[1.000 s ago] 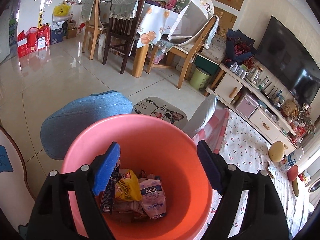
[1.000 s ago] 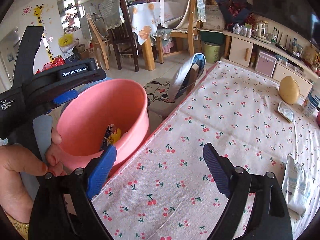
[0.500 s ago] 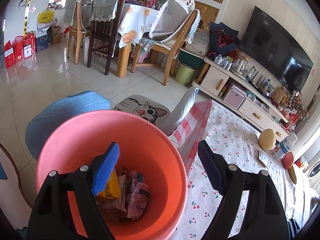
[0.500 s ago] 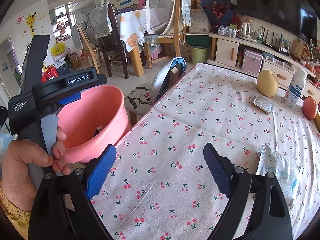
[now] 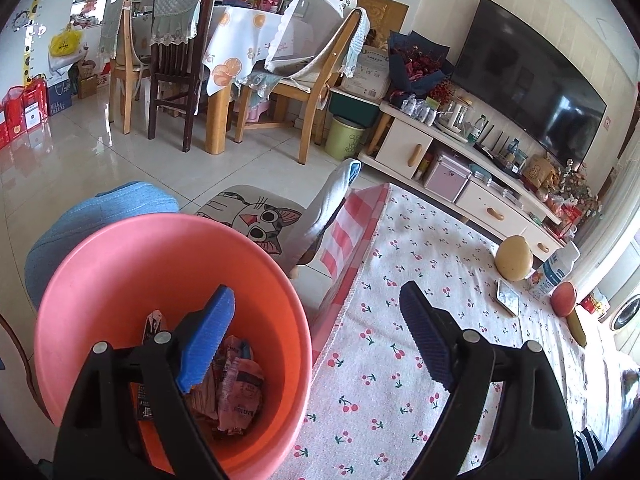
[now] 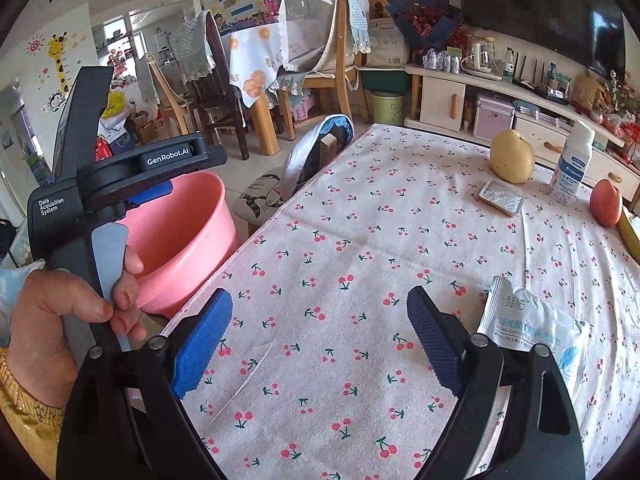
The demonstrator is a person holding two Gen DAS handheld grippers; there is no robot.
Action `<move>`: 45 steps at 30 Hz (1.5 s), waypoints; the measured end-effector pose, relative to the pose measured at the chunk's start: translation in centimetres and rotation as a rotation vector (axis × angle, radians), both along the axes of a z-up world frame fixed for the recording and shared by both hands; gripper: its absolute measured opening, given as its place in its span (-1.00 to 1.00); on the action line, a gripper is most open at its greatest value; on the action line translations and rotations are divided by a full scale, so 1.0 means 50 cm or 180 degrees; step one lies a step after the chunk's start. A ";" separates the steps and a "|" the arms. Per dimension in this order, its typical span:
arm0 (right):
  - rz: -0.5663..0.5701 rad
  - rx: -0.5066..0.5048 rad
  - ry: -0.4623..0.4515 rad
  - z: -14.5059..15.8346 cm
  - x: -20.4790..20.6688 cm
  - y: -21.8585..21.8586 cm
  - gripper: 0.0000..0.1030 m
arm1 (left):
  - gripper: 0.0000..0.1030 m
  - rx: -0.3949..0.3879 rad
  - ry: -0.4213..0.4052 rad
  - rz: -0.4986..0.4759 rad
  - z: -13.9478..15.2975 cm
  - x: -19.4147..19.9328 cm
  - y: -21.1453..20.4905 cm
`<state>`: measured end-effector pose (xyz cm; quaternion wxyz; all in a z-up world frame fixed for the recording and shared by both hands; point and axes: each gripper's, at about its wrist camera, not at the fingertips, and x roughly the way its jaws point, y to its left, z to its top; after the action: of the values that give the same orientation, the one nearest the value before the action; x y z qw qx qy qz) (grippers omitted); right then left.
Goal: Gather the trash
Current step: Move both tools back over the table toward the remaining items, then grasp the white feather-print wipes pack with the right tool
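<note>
The right gripper (image 6: 320,344) is hovering wide apart and empty over the table (image 6: 360,240). Just to its right a white packet (image 6: 532,328) is lying flat, its long axis running left to right. The left gripper (image 5: 316,340) is opening, empty, above the pink bucket (image 5: 120,248) holding wrappers (image 5: 236,384) beside the table's edge.

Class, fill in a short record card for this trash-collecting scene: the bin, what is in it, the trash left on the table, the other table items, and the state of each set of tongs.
Bin: round pink plastic bucket, beside the table edge.
Bin contents: crumpled snack wrappers.
Trash left: white wet-wipe packet on the cherry-print tablecloth.
Other table items: yellow pear, red apple, silver foil packet, white bottle.
Left tongs: opening, nothing between them, above the bin's rim.
Right tongs: open, empty, over the cloth left of the wipe packet.
</note>
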<state>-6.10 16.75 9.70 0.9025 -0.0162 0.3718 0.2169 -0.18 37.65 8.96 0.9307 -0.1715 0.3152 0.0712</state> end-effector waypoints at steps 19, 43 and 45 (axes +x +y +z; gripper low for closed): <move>-0.0287 0.0070 0.0008 -0.010 0.010 -0.168 0.72 | 0.66 0.0149 0.0046 -0.0353 -0.011 0.033 -0.128; -0.0748 0.0009 0.0343 -0.046 0.066 -0.428 0.72 | 0.66 0.0424 0.0072 -0.1083 -0.032 0.057 -0.317; -0.0559 0.0016 0.0358 -0.055 0.069 -0.417 0.72 | 0.66 0.0412 0.0100 -0.1146 -0.037 0.061 -0.333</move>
<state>-2.63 -4.09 6.95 0.8957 0.0308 0.4214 0.1385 2.89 20.98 7.08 0.9324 -0.0510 0.3501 -0.0738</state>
